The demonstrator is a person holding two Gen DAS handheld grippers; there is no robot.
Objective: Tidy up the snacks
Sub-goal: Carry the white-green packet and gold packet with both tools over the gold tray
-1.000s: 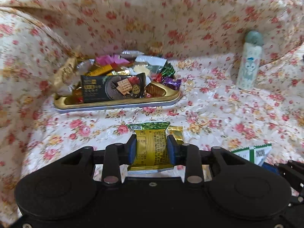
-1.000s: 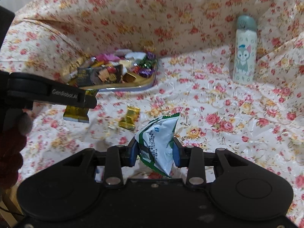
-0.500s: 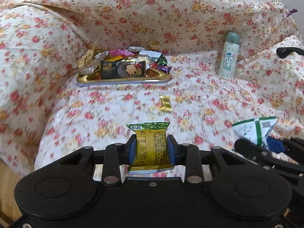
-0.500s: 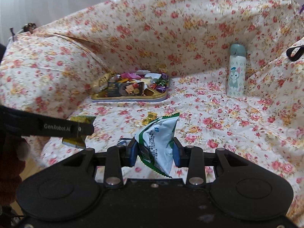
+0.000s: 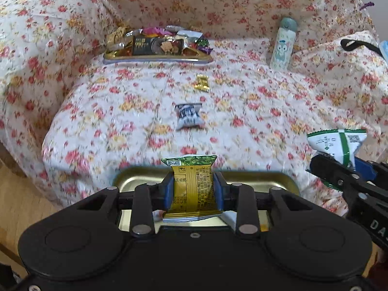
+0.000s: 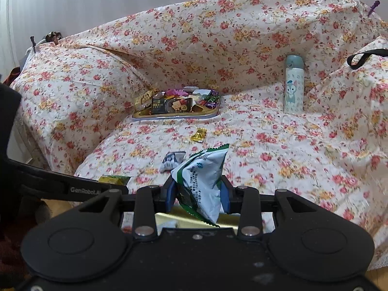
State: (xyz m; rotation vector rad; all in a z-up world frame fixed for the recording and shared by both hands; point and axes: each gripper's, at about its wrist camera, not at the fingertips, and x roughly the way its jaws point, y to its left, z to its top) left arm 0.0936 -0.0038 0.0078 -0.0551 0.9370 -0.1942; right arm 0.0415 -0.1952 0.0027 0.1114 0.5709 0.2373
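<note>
My left gripper (image 5: pixel 193 189) is shut on a gold and green snack packet (image 5: pixel 192 184), held over a near gold tray (image 5: pixel 271 179) at the sofa's front edge. My right gripper (image 6: pixel 198 194) is shut on a white and green snack bag (image 6: pixel 201 181), also above that gold tray (image 6: pixel 169 218). The bag (image 5: pixel 339 145) and right gripper show at the right of the left wrist view. A far gold tray (image 5: pixel 157 58) piled with snacks sits at the back of the seat. A small gold candy (image 5: pixel 202 83) and a white-blue packet (image 5: pixel 189 116) lie loose on the seat.
A floral cloth (image 6: pixel 278 150) covers the sofa. A pale bottle with a cartoon figure (image 6: pixel 294 84) stands at the back right. A black strap (image 6: pixel 363 57) lies on the right armrest. Wooden floor (image 5: pixel 14 194) shows at the lower left.
Both grippers have pulled back from the far tray toward the sofa's front edge, each still holding its packet. The near gold tray and the white-blue packet have come into view.
</note>
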